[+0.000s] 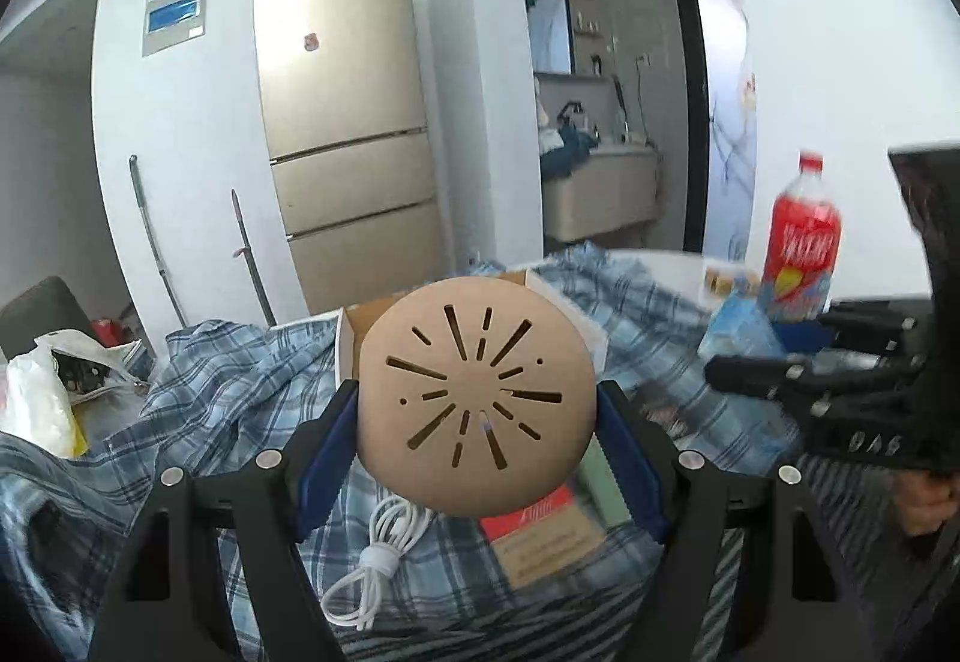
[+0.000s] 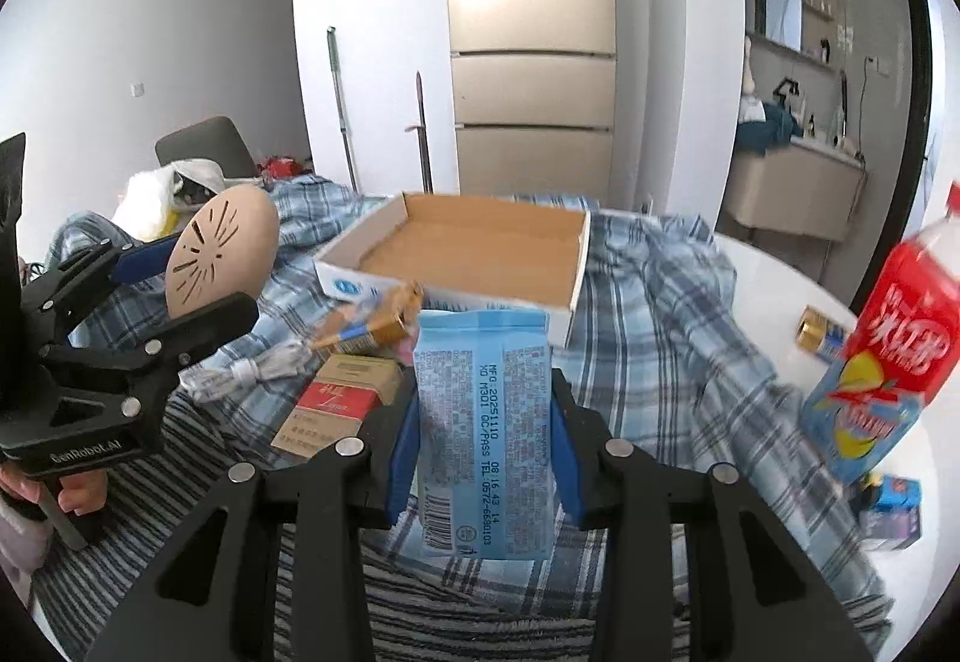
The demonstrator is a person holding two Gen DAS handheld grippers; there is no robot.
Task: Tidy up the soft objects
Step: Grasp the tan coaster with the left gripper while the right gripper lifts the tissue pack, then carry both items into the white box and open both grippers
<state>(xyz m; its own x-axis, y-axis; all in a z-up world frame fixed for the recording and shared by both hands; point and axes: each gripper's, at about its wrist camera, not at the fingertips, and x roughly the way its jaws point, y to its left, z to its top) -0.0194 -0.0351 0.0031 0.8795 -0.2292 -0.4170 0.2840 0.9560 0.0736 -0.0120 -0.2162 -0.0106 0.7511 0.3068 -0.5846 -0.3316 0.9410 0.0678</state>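
Note:
My left gripper (image 1: 477, 410) is shut on a round tan soft bun toy (image 1: 474, 392) with dark slits, held above the plaid cloth; the toy also shows at the left of the right wrist view (image 2: 219, 248). My right gripper (image 2: 483, 422) is shut on a light blue tissue pack (image 2: 483, 428), held upright in front of an open, empty cardboard tray (image 2: 474, 254). In the left wrist view the tray (image 1: 354, 326) is mostly hidden behind the toy. The right gripper body (image 1: 840, 374) shows at the right of the left wrist view.
A blue plaid shirt (image 2: 660, 314) and striped cloth (image 2: 210, 512) cover the table. On them lie a white coiled cable (image 1: 378, 554), a red and brown box (image 2: 342, 410) and a gold snack wrapper (image 2: 372, 326). A red bottle (image 2: 882, 356) stands at the right.

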